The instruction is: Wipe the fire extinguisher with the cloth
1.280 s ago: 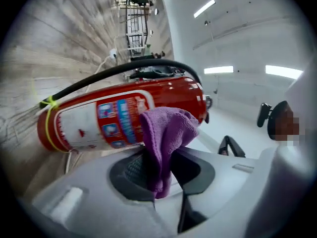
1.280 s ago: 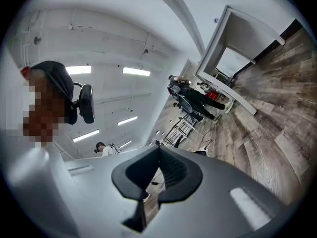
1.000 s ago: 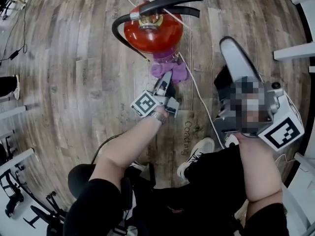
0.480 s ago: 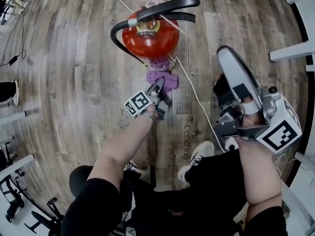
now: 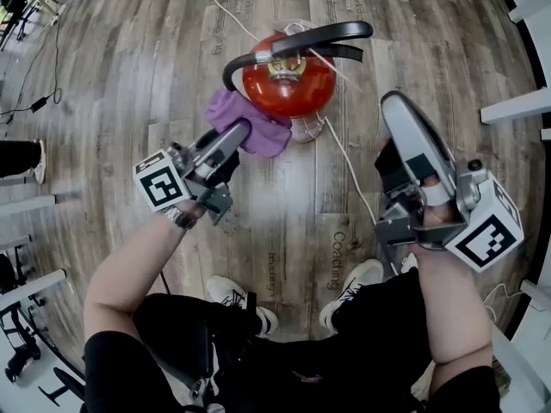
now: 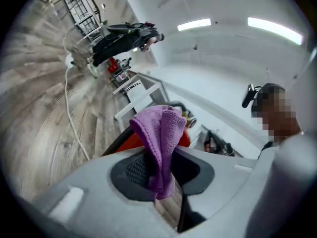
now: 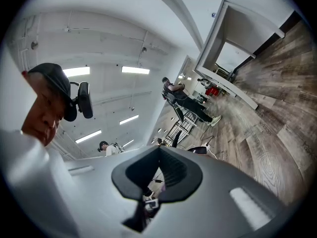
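Peering down, I saw the cloth point(image 5: 251, 132) covering the left flank of the fire extinguisher point(image 5: 293, 89) on the floor point(image 5: 120, 93), pinched by the fingers of my level left gripper point(image 5: 239, 131); the right gripper point(image 5: 399, 101) hovered at right, fingers pressed together, empty.

One fire extinguisher point(image 5: 288, 84), one purple cloth point(image 5: 245, 129), and two tongs: left tongs point(image 5: 234, 134), right tongs point(image 5: 398, 103).

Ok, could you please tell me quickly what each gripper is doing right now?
Left gripper: closed on the purple cloth, beside the fire extinguisher.
Right gripper: closed, holding nothing.
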`<state>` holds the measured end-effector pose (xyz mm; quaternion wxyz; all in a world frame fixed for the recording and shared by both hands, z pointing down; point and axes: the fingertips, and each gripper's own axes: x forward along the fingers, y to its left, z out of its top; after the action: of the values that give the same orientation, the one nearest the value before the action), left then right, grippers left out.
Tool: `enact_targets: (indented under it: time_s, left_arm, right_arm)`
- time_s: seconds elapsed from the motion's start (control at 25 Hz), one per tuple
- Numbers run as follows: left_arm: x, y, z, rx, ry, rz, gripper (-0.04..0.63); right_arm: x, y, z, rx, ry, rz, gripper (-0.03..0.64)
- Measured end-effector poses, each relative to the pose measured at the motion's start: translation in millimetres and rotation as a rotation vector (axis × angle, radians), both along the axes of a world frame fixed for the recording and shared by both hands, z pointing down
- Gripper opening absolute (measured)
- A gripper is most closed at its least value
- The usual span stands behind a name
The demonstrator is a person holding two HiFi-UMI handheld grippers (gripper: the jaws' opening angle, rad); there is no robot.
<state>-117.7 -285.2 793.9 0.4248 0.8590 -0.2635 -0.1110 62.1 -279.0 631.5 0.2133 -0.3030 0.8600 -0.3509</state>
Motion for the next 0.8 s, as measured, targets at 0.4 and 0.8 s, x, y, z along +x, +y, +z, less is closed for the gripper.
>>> enact_targets:
  time_s: [0.4,0.8]
  left_arm:
    - [4,-67,-167,0.666,-0.589,0.409,0.089]
    - [38,-119,-56,0.479,-0.869,0.896,0.088]
  right_arm:
    - [1,2,-2,-0.016,-0.022,0.011,0.003]
    - [16,2,-1,-0.054,-0.051,0.026,0.003]
